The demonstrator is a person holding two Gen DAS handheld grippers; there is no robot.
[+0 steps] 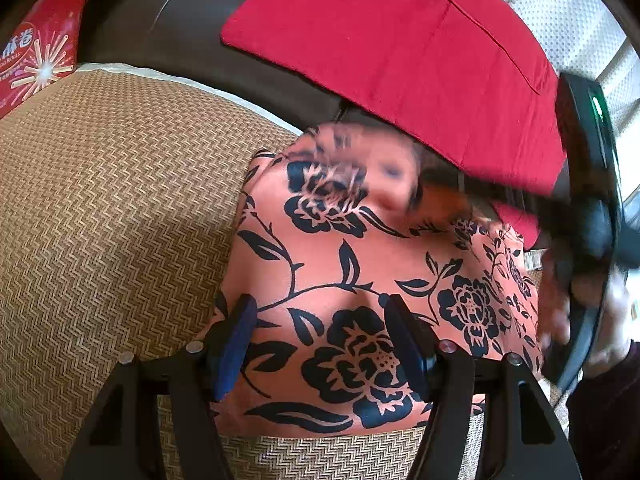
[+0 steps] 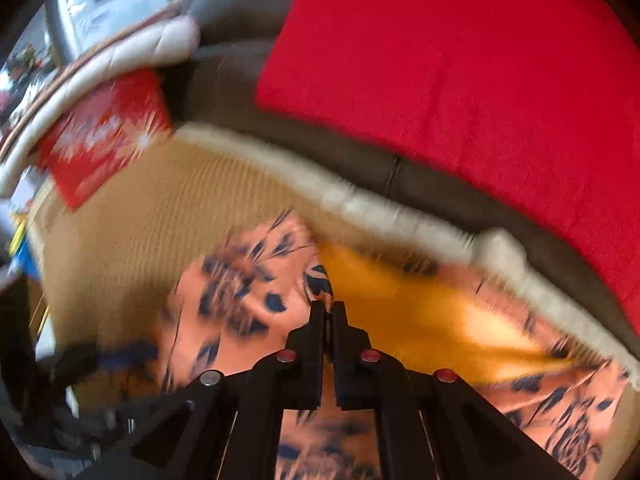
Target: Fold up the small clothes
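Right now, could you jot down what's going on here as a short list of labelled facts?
Garment: floral cloth, salmon pink with dark blue flowers, lying on the woven mat
Left gripper: jaws spread wide over the near edge of the cloth, gripping nothing
Right gripper: jaws closed, apparently pinching a fold of the cloth; view blurred by motion
Underside: a yellow-orange lining shows where the cloth is lifted
Behind: red cushion against a dark sofa back
Far left: red printed box
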